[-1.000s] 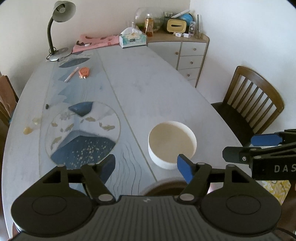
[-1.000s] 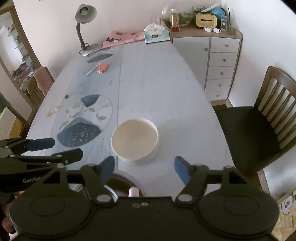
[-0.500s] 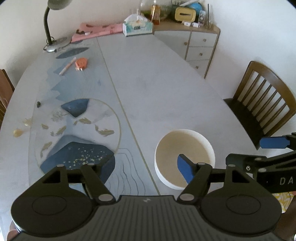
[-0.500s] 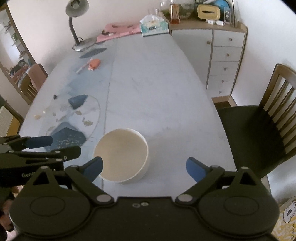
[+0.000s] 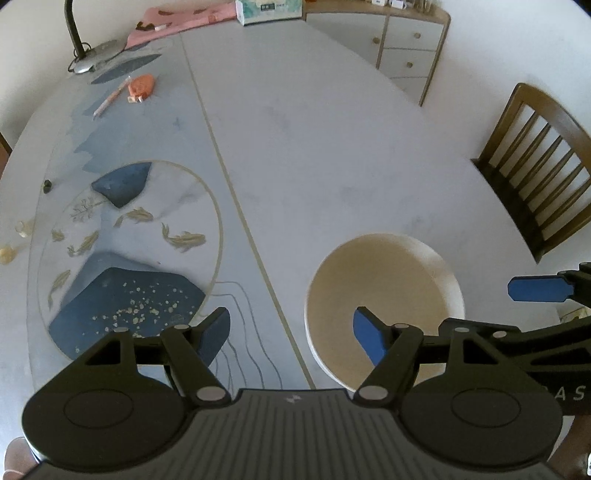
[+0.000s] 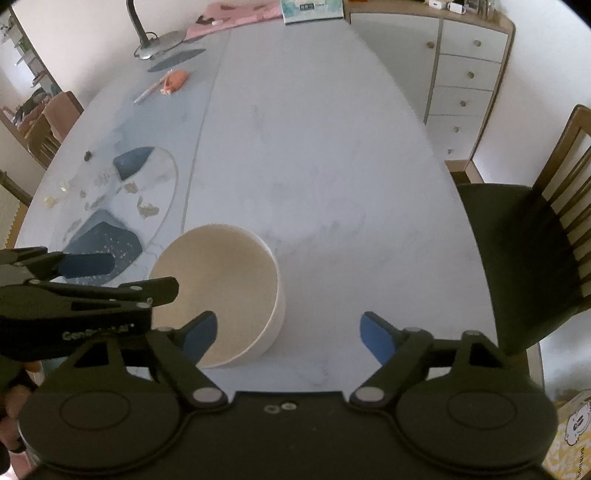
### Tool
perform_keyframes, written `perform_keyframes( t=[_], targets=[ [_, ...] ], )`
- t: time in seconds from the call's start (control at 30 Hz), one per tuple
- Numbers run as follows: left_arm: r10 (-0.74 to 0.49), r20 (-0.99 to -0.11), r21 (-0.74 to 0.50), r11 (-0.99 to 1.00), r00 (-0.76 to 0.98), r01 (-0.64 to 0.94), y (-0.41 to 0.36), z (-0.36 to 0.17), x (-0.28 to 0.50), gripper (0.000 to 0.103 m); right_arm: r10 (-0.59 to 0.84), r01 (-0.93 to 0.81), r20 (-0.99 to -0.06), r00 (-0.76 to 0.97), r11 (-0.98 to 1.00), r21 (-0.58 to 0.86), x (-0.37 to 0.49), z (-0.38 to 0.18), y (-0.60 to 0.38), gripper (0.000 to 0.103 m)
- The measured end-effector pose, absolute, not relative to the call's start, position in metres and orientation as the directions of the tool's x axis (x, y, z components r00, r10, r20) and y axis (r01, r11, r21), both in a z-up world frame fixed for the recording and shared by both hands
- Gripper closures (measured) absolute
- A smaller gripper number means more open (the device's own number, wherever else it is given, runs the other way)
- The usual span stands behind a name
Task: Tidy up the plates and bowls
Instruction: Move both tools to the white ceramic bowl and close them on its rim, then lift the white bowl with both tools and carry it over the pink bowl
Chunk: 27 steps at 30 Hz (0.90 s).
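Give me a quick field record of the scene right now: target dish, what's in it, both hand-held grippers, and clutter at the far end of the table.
target: cream bowl, upright on the table, near its front edge
contents: looks empty
left hand-held gripper: open, holding nothing; its right finger is in front of the bowl's opening, contact not clear
right hand-held gripper: open, jaws have just been closing, bowl's right wall between them, pads not pressing
far-end clutter: desk lamp, pen, orange item, tissue box
beside table: wooden chair
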<state>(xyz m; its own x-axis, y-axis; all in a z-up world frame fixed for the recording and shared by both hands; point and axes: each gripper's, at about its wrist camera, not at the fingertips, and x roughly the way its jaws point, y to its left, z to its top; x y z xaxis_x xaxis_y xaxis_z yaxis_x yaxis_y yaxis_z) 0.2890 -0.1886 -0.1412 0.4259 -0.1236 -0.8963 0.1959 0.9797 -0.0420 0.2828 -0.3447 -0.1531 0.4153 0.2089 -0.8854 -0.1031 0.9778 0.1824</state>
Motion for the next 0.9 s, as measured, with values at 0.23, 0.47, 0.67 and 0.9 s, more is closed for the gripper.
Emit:
perform_keyframes(
  t=[0.23, 0.47, 0.67, 0.9],
  targets=[
    [-0.123, -0.909, -0.047, 0.980, 0.399, 0.196, -0.193, -0.149, 0.294, 0.042, 0.204, -0.106, -0.894, 0.400, 0.979, 0.176, 0.289, -0.159, -0.343, 0.033],
    [-0.109, -0.921, -0.045, 0.983, 0.375, 0.176, -0.193, -0.156, 0.299, 0.070, 0.193, -0.092, -0.898, 0.397, 0.981, 0.170, 0.291, -0.162, -0.341, 0.053],
    [-0.106, -0.921, -0.041, 0.983, 0.375, 0.178, -0.195, -0.157, 0.299, 0.082, 0.191, -0.083, -0.898, 0.397, 0.982, 0.172, 0.291, -0.163, -0.340, 0.069],
    [-0.106, -0.923, -0.028, 0.977, 0.370, 0.212, -0.202, -0.156, 0.297, 0.095, 0.209, -0.089, -0.893, 0.398, 0.978, 0.190, 0.290, -0.162, -0.337, 0.088]
  ],
)
